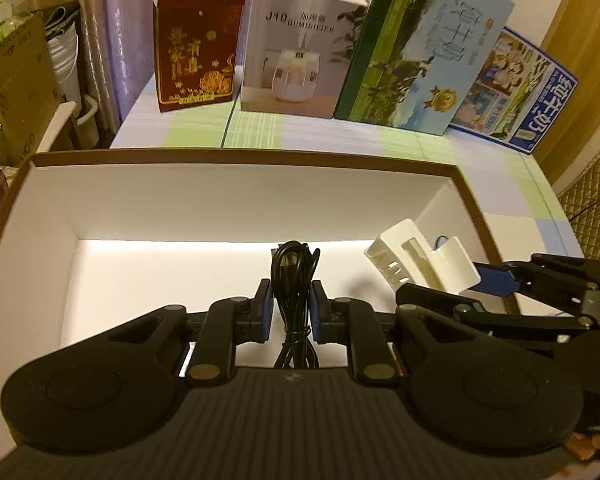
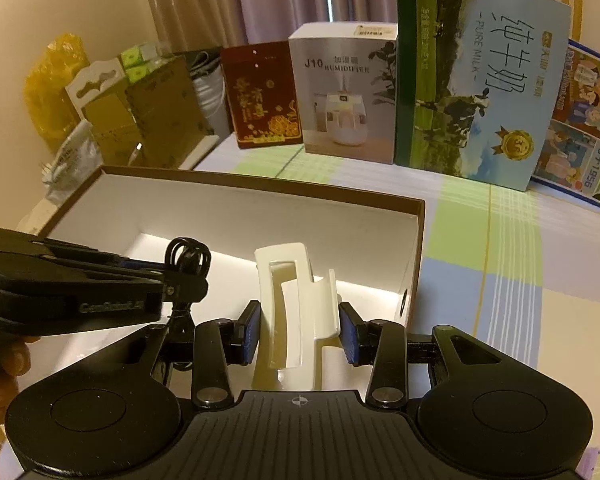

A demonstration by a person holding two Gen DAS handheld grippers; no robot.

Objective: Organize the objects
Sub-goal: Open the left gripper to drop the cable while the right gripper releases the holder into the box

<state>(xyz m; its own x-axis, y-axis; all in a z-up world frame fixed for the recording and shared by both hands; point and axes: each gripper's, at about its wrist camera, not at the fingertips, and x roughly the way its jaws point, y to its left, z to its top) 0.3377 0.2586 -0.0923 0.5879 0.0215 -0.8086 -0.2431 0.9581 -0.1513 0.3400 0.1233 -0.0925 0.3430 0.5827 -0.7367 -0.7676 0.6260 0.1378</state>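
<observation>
Four cartons (image 2: 348, 92), one tray (image 2: 236, 188), one cable (image 1: 294, 280), one clip (image 2: 296, 312).

**What the two wrist views are hiding**

The left claw (image 1: 291, 308) is covering the near floor of the open box (image 1: 244, 176), and the lower loops of the black cable (image 1: 294, 280) are disappearing behind its body. In the right wrist view, the white clip (image 2: 296, 304) is hiding the box floor behind it, and the blue-bordered poster (image 2: 584, 128) at the tabletop's far right corner is being cut off by the picture's edge. Small print on the humidifier box (image 1: 300, 48) is blurring beyond reading.
</observation>
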